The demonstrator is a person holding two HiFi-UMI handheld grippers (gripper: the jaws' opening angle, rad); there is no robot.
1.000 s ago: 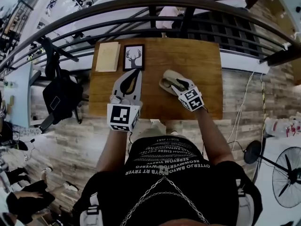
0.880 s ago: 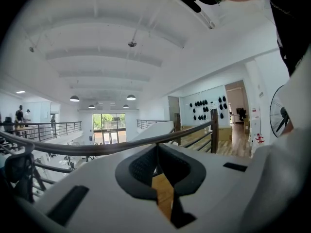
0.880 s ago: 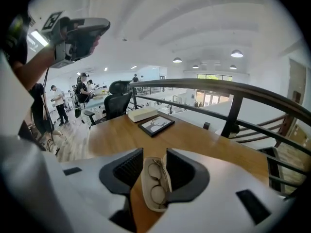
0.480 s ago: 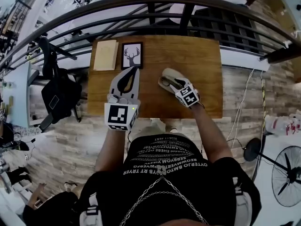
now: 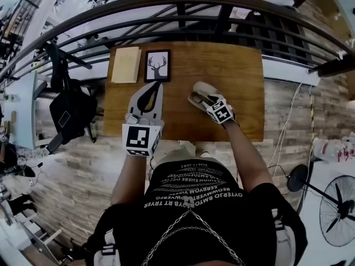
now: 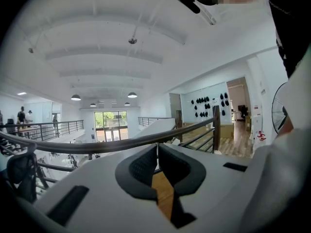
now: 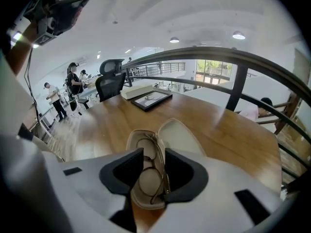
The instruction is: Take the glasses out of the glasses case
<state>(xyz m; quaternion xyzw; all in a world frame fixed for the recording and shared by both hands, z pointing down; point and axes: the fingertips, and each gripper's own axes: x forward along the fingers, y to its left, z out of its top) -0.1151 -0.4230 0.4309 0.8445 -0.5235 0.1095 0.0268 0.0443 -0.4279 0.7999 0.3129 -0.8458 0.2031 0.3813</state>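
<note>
Wooden table (image 5: 238, 71) seen from above, set against a dark metal railing (image 5: 183, 4) on an upper level of a big white hall w/ an arched ceiling and round hanging lamps (image 6: 75, 97). Floor around the table is pale wood plank.

Far left, off the table, a black bag (image 5: 69, 112) hangs on a chair. On the table's back-left corner lies a beige pad (image 5: 126, 65), and just beside it a black-framed deer picture (image 5: 158, 66).

Left gripper (image 5: 158, 84) is held over the table near the picture's front edge. Its jaws are closed tip to tip w/ nothing between them, and only bare wood shows below.

Right of centre sits the glasses case (image 5: 201, 88), cream-coloured, lid open and lying back flat. The glasses (image 7: 150, 178), thin dark wire frame, are folded inside the case's lower half.

Right gripper (image 5: 206, 98) reaches into the case w/ jaws apart, one on each side of the glasses. Can't tell if the pads touch the frame.

Far right on the floor stands a black fan (image 5: 338, 209). In the bg of the right gripper view are an office chair (image 7: 111, 76) and people (image 7: 73, 81) standing at desks.
</note>
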